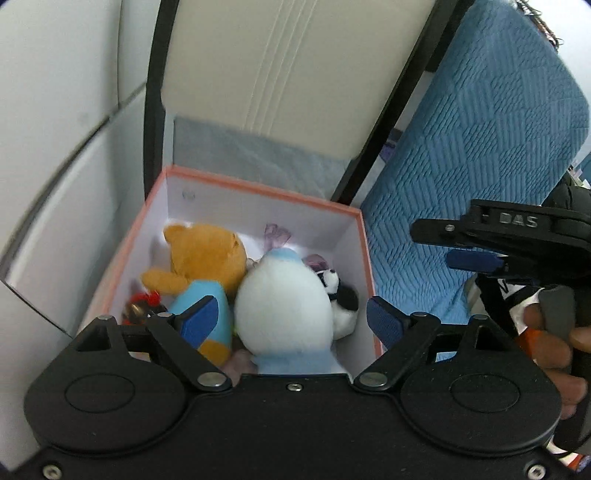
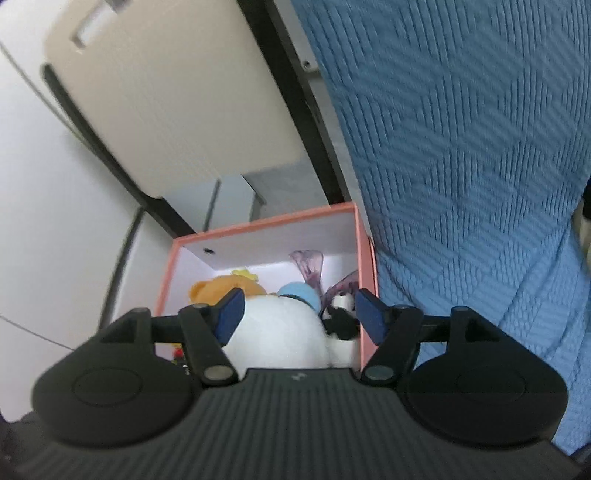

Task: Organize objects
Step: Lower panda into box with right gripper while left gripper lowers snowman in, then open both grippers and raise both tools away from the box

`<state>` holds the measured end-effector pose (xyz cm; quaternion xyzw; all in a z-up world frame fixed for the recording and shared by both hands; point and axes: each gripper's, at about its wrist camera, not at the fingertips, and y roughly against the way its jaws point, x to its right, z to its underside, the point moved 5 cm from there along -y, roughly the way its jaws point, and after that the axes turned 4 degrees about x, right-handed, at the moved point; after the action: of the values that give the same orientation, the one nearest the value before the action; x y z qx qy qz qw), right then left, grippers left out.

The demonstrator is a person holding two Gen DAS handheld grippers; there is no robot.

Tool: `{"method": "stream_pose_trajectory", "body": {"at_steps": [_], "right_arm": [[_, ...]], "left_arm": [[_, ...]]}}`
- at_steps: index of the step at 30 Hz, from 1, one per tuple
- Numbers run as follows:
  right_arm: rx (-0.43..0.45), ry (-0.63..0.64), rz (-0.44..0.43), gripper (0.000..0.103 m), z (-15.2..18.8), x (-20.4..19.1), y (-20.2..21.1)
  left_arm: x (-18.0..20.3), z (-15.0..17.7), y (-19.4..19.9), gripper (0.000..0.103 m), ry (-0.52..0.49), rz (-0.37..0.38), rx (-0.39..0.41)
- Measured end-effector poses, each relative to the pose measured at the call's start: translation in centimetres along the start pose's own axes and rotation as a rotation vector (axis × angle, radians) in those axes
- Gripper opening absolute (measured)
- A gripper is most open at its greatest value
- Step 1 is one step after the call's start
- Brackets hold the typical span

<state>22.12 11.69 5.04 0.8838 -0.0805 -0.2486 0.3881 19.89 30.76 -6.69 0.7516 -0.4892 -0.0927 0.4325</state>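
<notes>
Both gripper (image 1: pixel 291 319) pairs gape above fuzzy egg-shaped plush (image 1: pixel 282 306).

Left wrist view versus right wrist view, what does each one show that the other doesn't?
Only the left wrist view shows the other tongs at right with a hand on them, and the orange bear's blue shirt. Only the right wrist view shows a slot in the beige panel. Both show the pink box, the white plush, the panda and the blue quilt.
</notes>
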Motion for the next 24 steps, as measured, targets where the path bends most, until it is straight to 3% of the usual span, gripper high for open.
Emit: {"method": "stream_pose_trajectory", "body": {"at_steps": [6,11,17,24], "right_arm": [[0.083,0.074,-0.054,0.069,-1.2,-2.5,6.6],[0.136,0.111,-0.106,0.069,-0.4,-4.2,12.0],[0.177,0.145,-0.147,0.069,2.4,-4.9,17.4],[0.213,0.169,-0.145,0.069,7.6,-3.7,20.8]], "left_arm": [[2.0,-1.5,5.8,0.087,-0.051,0.009,0.091],[2.5,-1.8,11.3,0.095,-0.059,-0.008,0.174],[2.4,0.0,15.7,0.102,-0.056,-0.025,0.231],[1.4,4.0,19.6,0.102,-0.043,-0.01,0.228]]}}
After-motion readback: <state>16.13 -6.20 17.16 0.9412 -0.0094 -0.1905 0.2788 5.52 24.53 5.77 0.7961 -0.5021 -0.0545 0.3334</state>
